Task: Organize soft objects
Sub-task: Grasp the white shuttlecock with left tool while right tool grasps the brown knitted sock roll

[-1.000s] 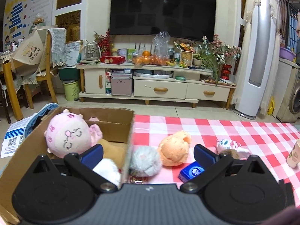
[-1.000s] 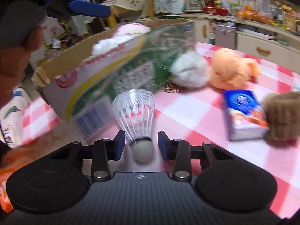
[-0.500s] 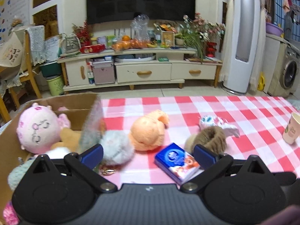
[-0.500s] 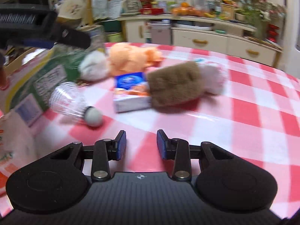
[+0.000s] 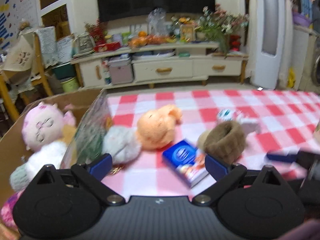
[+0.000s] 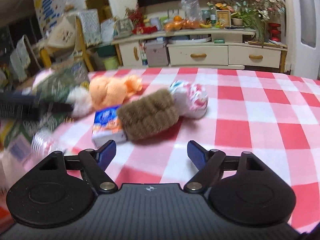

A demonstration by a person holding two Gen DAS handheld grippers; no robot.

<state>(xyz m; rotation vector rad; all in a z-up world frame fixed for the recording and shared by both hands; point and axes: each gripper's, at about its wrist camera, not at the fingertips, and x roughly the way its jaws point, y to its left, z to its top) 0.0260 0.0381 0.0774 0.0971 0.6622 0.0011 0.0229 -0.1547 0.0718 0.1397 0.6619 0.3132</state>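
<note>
Right wrist view: the right tool has just sprung wide with nothing between its jaws, near the brown plush on the counter. Centre over its middle before squeezing. The left tool gapes wide, empty, beside the cardboard box.

A table under a red-and-white checked cloth carries the things. Toward its left edge lie an orange plush, a grey-white fluffy ball, a blue tissue pack and a brown furry piece touching a white patterned bundle. A cardboard box stands at the left edge; the right half is bare cloth.
</note>
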